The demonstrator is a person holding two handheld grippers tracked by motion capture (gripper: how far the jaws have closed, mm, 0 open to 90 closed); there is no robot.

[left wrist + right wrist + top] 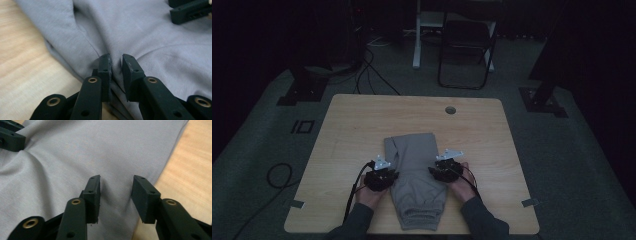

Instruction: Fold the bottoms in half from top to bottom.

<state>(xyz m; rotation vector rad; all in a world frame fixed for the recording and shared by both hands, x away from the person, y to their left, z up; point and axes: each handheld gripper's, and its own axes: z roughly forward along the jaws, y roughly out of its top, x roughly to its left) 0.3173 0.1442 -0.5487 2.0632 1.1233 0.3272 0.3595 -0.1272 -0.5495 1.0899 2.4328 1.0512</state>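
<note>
— Where does the garment lie?

— The grey folded trousers (417, 175) lie flat on the wooden table (347, 130), near my edge of it, with the elastic waistband toward me and the legs folded away from me. My two hands come in from the bottom, one on each side of the cloth.

— And your left gripper?

— My left gripper (382, 178) sits at the left edge of the trousers, about halfway along their length. In the left gripper view its jaws are nearly closed, with a raised ridge of the grey cloth (140, 37) pinched in the narrow gap between them. The bare table (22, 65) shows just to the left of the fabric edge, so I have hold of the cloth close to that edge.

— The right one?

— My right gripper (446, 170) is at the opposite edge, level with the left one. In the right gripper view its jaws stand clearly apart, pressed down onto the cloth (75, 152), and a soft fold of fabric rises between them. The jaws straddle it; I cannot tell whether they grip it. The right edge of the trousers runs just beside the right jaw, with the table (192, 167) beyond it.

— Do the grippers touch?

— No, the width of the trousers lies between them.
</note>
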